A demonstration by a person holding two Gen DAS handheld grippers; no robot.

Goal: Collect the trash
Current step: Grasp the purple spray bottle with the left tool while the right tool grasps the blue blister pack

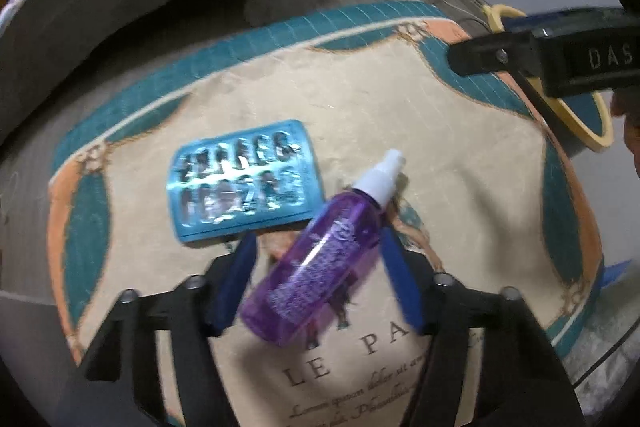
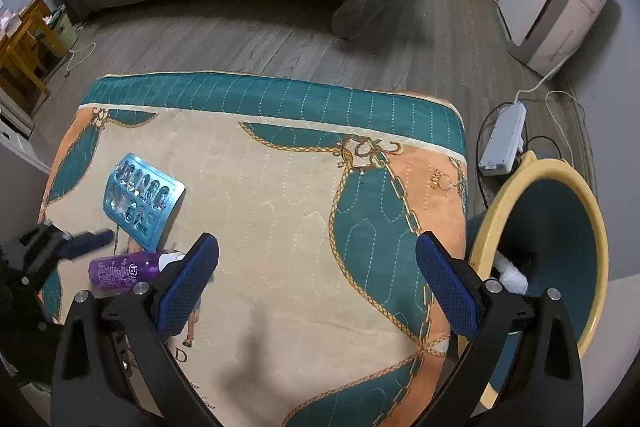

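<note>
A quilted cushion-topped surface in teal, peach and cream carries the trash that remains, and beside its right edge stands one round bin with a yellow rim and dark teal inside. At the bottom of that bin lies something white and crumpled, which suggests at least one piece has already gone in, though what it is cannot be made out. Two pieces are left to collect, both at the left of the quilted top: one purple translucent plastic spray bottle with a white cap, lying on its side, and one blue foil blister pack, seemingly emptied, lying flat just beyond it and touching or nearly touching the bottle. The left tool is down over the bottle with its blue pads to either side of the body; the jaws stand part-way closed, a gap shows on at least one side, and no firm clamp is visible yet. The right tool hovers over bare quilt with jaws wide apart and nothing between them. The task looks roughly midway: bottle first, blister pack after.
</note>
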